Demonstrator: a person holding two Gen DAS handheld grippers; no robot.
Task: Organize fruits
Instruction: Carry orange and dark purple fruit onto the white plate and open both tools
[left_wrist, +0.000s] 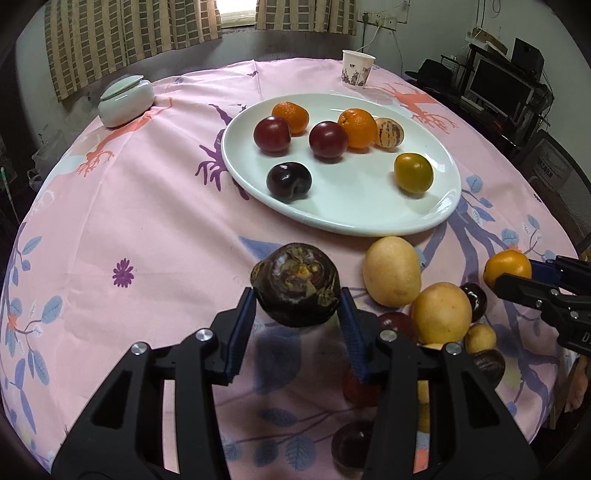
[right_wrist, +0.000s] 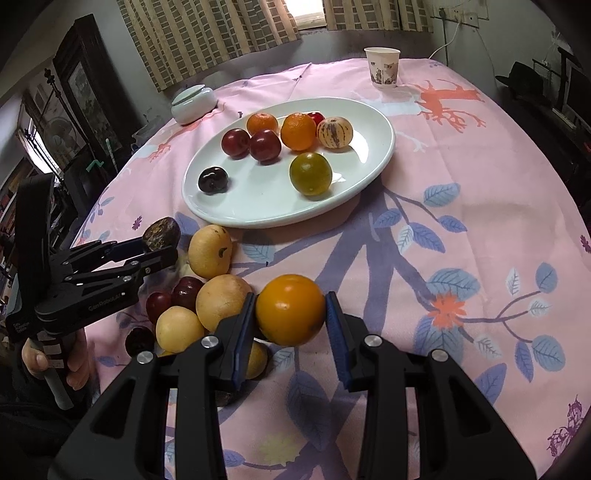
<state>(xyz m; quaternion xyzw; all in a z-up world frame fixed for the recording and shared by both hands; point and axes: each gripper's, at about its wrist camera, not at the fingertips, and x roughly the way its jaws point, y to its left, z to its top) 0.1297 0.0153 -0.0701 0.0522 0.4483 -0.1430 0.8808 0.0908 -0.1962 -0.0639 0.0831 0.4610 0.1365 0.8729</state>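
Observation:
My left gripper is shut on a dark purple mangosteen, lifted just above the pink cloth. The same fruit shows between that gripper's fingers at the left of the right wrist view. My right gripper is shut on an orange fruit, also visible as the orange fruit at the right edge of the left wrist view. A white oval plate holds several fruits: oranges, red plums, a dark plum, a striped melon and a greenish orange. Loose yellow fruits and dark plums lie beside both grippers.
A pale green lidded jar stands at the table's far left. A paper cup stands at the far edge. A hand holds the left gripper's handle. Curtains, shelves and a monitor surround the round table.

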